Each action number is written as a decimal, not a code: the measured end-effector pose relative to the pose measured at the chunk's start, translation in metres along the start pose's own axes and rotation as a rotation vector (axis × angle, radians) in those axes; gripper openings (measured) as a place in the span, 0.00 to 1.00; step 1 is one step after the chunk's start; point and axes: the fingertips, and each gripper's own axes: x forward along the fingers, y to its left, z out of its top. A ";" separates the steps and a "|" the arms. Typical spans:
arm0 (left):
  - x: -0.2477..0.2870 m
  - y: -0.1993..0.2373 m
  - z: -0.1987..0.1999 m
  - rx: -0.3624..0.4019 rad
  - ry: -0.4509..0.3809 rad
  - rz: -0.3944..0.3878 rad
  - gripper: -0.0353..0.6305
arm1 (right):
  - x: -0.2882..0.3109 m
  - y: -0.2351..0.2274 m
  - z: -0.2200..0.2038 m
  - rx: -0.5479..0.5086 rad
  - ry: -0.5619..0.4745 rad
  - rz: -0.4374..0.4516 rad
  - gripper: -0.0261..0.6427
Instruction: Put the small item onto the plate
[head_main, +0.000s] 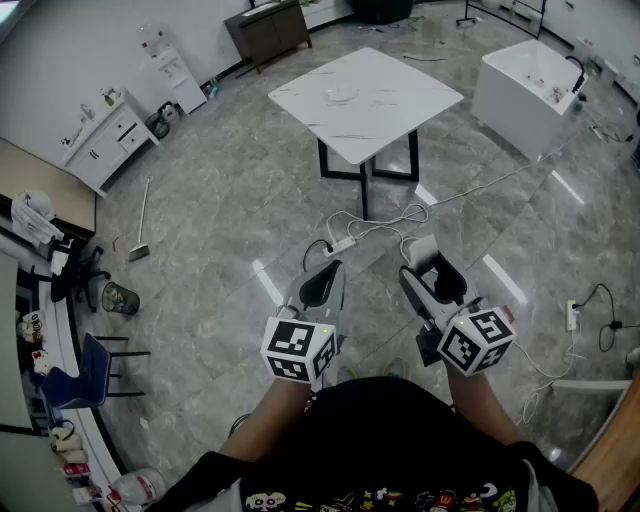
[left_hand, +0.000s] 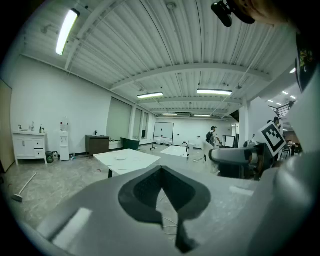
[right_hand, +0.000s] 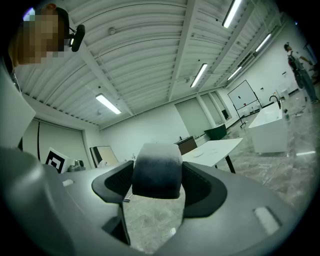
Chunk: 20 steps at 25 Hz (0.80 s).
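Closest on the left is my left gripper (head_main: 328, 276), jaws drawn together at the tips with nothing between them, held out level over bare floor. Well ahead of both grippers stands the white table (head_main: 405, 100), and the plate (head_main: 342, 94) lies on it as a pale disc, too far off to read its rim or depth. On the right, my right gripper (head_main: 432, 272) stands wide, its pads pressed on the flanks of the small item (right_hand: 156, 172), carried in the air far from the plate. It looks rounded, smooth and stiff, and probably light. I would keep hold across its broad sides, since a curved face could slip. Its underside is cut off by my jaws, and I cannot tell what it is.
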 end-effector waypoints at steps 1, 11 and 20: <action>0.000 0.001 -0.001 0.001 -0.003 0.003 0.05 | 0.001 0.000 0.000 -0.006 -0.004 -0.002 0.53; 0.008 0.006 0.004 -0.007 -0.016 0.015 0.05 | 0.006 -0.006 0.003 -0.010 -0.002 -0.008 0.53; 0.021 -0.013 -0.003 -0.016 -0.001 0.033 0.05 | -0.005 -0.034 0.002 0.012 0.018 -0.016 0.53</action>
